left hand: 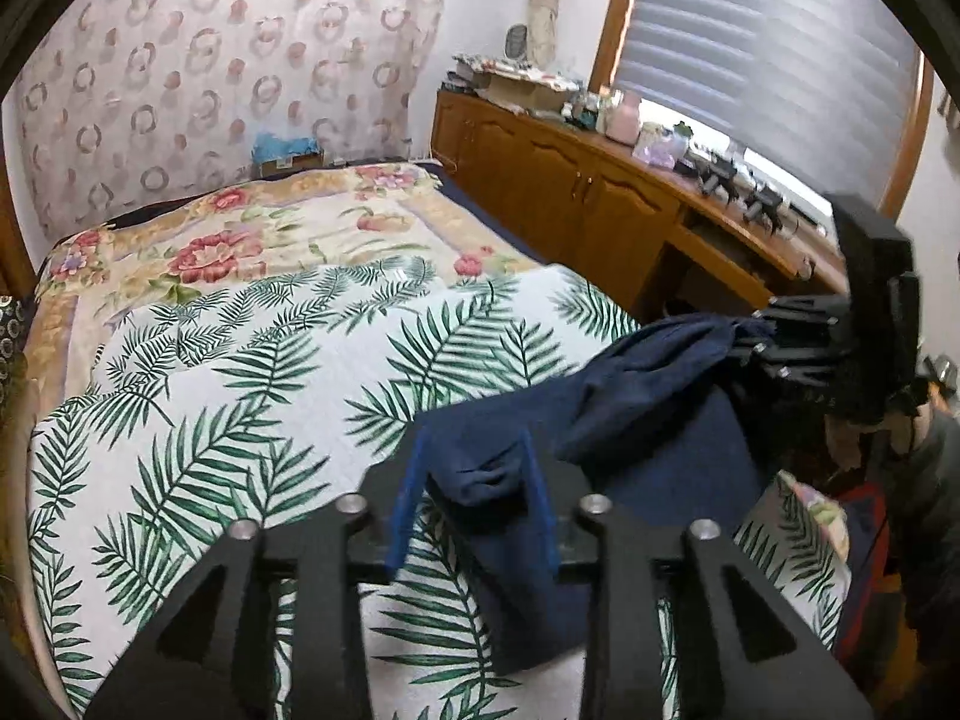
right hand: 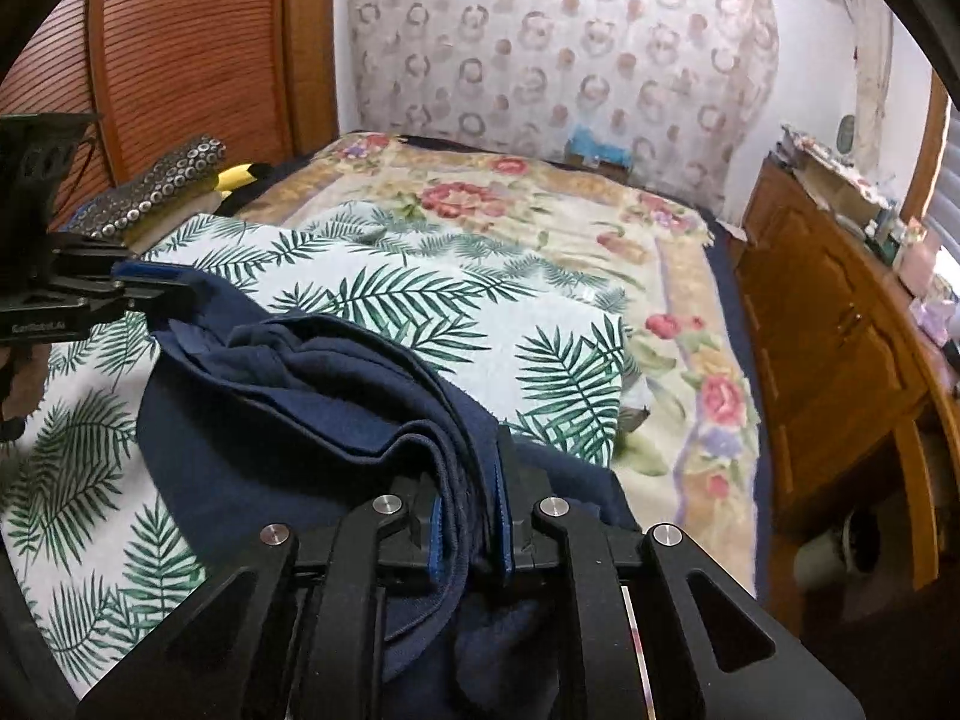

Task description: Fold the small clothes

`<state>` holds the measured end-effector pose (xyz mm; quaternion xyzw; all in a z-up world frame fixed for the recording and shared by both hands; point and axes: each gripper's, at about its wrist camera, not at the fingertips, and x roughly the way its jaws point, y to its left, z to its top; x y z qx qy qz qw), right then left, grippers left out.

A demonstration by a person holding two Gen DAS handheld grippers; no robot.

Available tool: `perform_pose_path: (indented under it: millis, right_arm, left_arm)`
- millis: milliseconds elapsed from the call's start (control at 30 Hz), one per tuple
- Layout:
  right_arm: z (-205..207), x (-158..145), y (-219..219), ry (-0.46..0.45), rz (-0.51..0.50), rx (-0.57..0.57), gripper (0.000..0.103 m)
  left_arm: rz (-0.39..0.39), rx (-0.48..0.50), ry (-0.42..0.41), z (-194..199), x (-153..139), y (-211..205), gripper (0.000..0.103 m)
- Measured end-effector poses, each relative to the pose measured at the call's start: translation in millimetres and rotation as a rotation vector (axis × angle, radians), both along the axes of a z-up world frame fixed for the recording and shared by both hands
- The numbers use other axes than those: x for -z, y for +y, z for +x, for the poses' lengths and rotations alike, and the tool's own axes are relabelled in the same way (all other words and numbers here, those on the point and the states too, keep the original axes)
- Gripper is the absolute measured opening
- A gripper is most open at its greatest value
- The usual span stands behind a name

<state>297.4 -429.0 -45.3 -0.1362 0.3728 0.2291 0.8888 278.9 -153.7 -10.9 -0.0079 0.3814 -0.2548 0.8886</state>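
Observation:
A navy blue garment (left hand: 648, 420) lies bunched on the fern-print cover (left hand: 270, 396) at the near edge of the bed. My left gripper (left hand: 474, 468) is shut on one end of it, with cloth between the blue fingers (left hand: 408, 516). My right gripper (right hand: 471, 480) is shut on the folded edges at the other end of the garment (right hand: 288, 420). The right gripper also shows in the left wrist view (left hand: 762, 324), holding the cloth. The left gripper shows in the right wrist view (right hand: 144, 285), holding the far corner. The cloth hangs slack between them.
A floral blanket (left hand: 252, 240) covers the far part of the bed. A wooden cabinet (left hand: 570, 192) with clutter on top runs along the right under a window. A wooden slatted door (right hand: 180, 48) and a sequinned cushion (right hand: 156, 186) are at the left.

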Motion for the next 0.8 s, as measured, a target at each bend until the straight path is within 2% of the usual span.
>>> perform_pose_path:
  millis: [33,100,133,367,433,567,667,800]
  right_arm:
    - [3,0,0,0.001,0.002,-0.002,0.016]
    - [10,-2,0,0.003,0.005,-0.002,0.021]
    - [14,-4,0,0.0,0.003,0.004,0.029]
    - [33,-24,-9,-0.044,-0.017,0.044,0.043]
    - [36,-29,-12,-0.057,-0.028,0.066,0.054]
    - [39,-40,-17,-0.095,-0.058,0.113,0.055]
    - [46,-52,-29,-0.158,-0.101,0.221,0.055]
    - [43,-62,-41,-0.137,-0.045,0.224,0.055]
  left_arm:
    - [-0.005,0.003,0.003,1,-1,2,0.04]
    - [0.002,0.018,0.016,2,0,2,0.043]
    - [0.008,0.025,0.022,2,2,1,0.043]
    - [0.052,0.049,0.068,9,23,-9,0.043]
    - [0.06,0.051,0.08,13,28,-11,0.043]
    - [0.084,0.058,0.107,17,39,-15,0.043]
    - [0.096,0.062,0.119,17,45,-16,0.043]
    - [0.095,0.055,0.116,19,46,-15,0.043]
